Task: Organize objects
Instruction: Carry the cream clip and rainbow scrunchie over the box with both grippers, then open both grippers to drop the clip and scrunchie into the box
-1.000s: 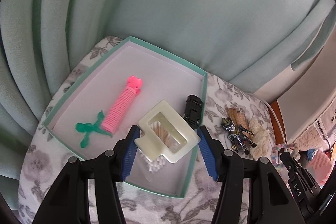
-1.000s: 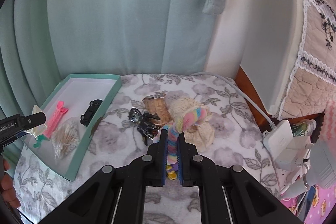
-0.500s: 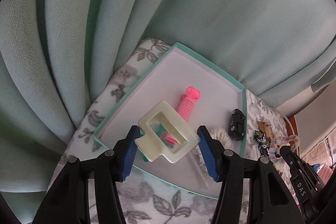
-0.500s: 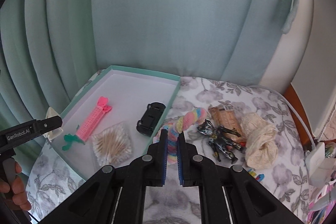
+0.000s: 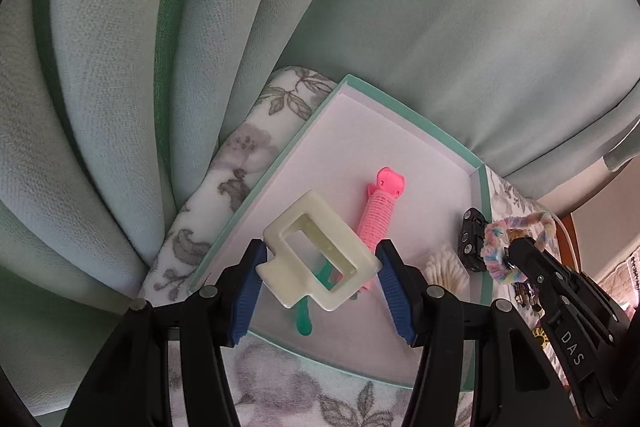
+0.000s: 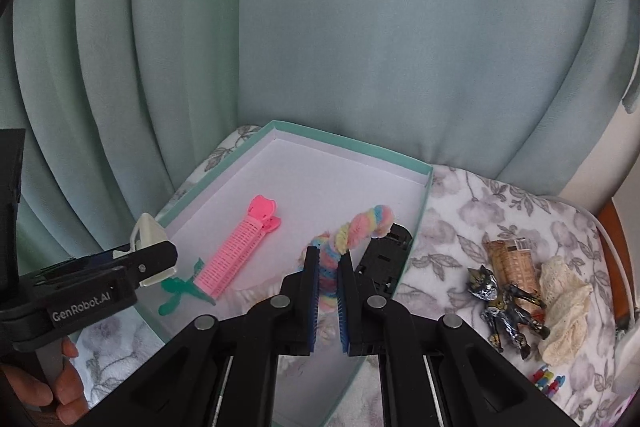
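My left gripper (image 5: pixel 318 263) is shut on a cream square hair claw clip (image 5: pixel 316 261) and holds it above the near left part of the teal-rimmed white tray (image 5: pixel 404 115). My right gripper (image 6: pixel 328 277) is shut on a pastel rainbow fuzzy scrunchie (image 6: pixel 360 227), raised over the tray's (image 6: pixel 348 143) right side. In the tray lie a pink hair roller clip (image 6: pixel 240 251), a green plastic piece (image 6: pixel 178 287), a black toy car (image 6: pixel 384 255) and a bag of cotton swabs (image 5: pixel 446 265). In the right wrist view the left gripper (image 6: pixel 154 257) shows at the left with the cream clip (image 6: pixel 148 231).
On the floral cloth (image 6: pixel 480 211) right of the tray lie a dark action figure (image 6: pixel 504 303), a brown packet (image 6: pixel 512 259) and a cream lace bundle (image 6: pixel 564 307). Pale green curtains (image 6: pixel 360 27) hang close behind. A hand (image 6: pixel 52 383) holds the left gripper's handle.
Both grippers moved left toward the tray. The right gripper carried the scrunchie from above the cloth to over the tray. The left gripper with the cream clip shifted toward the tray's left edge.
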{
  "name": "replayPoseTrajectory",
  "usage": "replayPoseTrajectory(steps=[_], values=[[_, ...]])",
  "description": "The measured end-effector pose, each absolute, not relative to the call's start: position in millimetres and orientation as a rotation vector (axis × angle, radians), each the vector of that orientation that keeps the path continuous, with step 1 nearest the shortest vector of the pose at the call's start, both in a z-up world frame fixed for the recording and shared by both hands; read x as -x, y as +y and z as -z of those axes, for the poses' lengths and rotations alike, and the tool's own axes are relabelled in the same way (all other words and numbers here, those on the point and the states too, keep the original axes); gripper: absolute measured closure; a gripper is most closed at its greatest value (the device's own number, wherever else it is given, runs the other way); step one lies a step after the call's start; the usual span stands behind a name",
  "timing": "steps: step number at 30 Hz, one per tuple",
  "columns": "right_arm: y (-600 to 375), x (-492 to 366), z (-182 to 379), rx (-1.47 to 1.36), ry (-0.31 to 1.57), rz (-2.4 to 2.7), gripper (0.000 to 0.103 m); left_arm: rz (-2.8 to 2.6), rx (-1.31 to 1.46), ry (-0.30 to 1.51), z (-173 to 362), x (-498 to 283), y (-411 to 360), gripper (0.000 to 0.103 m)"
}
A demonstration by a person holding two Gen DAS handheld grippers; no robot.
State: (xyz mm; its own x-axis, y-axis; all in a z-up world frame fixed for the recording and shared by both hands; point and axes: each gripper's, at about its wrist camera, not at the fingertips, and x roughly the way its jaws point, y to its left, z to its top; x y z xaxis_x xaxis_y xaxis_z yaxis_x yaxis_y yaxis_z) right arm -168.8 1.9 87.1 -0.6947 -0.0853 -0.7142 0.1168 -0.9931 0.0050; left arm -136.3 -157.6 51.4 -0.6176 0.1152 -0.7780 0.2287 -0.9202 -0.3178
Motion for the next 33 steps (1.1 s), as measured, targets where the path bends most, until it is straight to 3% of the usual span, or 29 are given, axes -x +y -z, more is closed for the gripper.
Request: replayPoseTrajectory(steps=[33], values=[[-17.2, 203.7, -57.7, -1.281, 0.105, 2.695, 0.093, 2.686, -1.441, 0.569, -33.8, 154.0, -148.8, 0.045]])
